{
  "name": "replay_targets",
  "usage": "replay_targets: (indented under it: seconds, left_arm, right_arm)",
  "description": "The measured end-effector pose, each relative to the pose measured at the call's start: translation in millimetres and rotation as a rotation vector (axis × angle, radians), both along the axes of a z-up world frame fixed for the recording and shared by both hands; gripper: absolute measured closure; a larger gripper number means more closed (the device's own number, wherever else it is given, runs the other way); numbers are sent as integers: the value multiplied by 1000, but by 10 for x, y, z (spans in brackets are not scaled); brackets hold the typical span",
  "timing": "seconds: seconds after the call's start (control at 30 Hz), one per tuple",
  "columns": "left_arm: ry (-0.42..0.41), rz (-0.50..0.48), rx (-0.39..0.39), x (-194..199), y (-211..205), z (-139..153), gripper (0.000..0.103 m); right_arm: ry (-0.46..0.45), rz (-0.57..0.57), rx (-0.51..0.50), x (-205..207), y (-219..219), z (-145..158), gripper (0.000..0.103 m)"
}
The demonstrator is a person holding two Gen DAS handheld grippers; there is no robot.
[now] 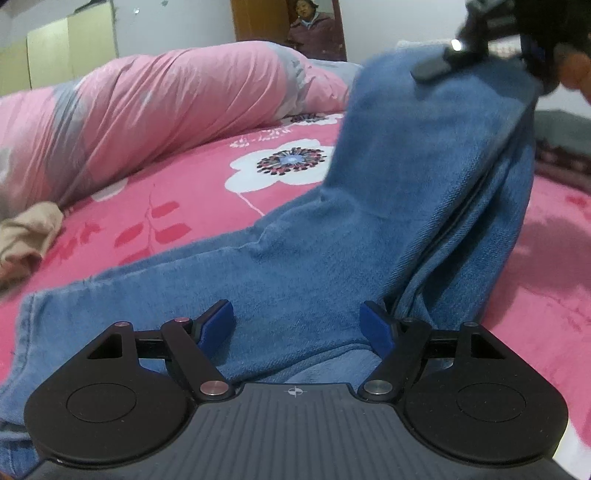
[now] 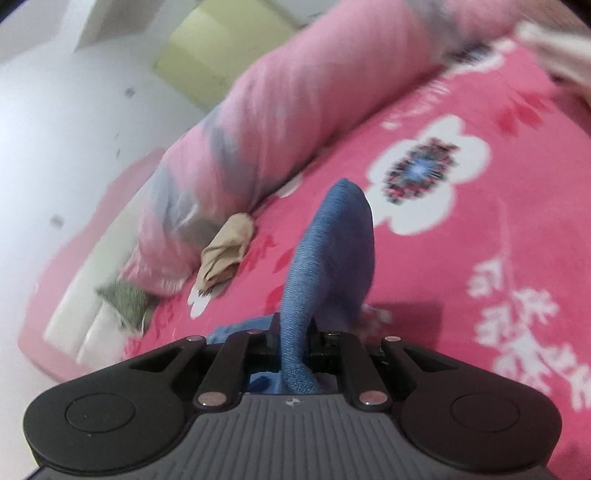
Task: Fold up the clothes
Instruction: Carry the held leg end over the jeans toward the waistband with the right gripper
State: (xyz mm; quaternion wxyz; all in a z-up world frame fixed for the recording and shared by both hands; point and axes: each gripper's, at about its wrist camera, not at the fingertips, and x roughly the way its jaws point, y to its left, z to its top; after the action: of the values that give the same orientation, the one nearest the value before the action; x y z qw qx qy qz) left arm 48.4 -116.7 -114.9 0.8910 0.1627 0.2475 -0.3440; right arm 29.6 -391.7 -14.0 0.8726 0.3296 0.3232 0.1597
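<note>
Holding my right gripper raised and rolled to one side, I have its jaws clamped on a fold of the blue jeans — a tongue of denim sticks up past the fingertips in the right wrist view, and the picture there is tilted and blurred. From my left wrist view that same gripper shows at the upper right, above the jeans, with one leg of them pulled up off the bed in a steep, doubled sheet.

My left gripper sits low and angled down over the jeans, its blue pads spread wide, resting just above the denim and gripping nothing. The rest of the jeans lies flat on the bed beneath and in front of it.

Under the jeans is a bright pink bedspread printed with white flowers. Beyond the jeans a long pink and grey rolled quilt runs across the bed, and a small beige cloth lies crumpled at the near foot of the quilt. Behind the quilt stand a pale wall, yellow-green cupboard doors and a wooden doorway — a person is there.
</note>
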Motion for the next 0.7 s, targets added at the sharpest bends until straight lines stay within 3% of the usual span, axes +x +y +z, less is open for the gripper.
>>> replay_targets:
  seconds: [0.27,0.47,0.57,0.7]
  left_arm:
    - [0,6,-40,-15,62,31,26]
    - [-108,12,-78,-129,239,353,26]
    - [-144,29,-11,19,140,446,26]
    - [-92,53,134,367,-156,310,27]
  right_arm:
    - [-41,59,-88,64,538,256,93]
    - [-62,47,-93,-18,562,292,93]
    - [-72,50,-79,-60,534,263,93]
    - [-97,60,-56,-119,519,230,93]
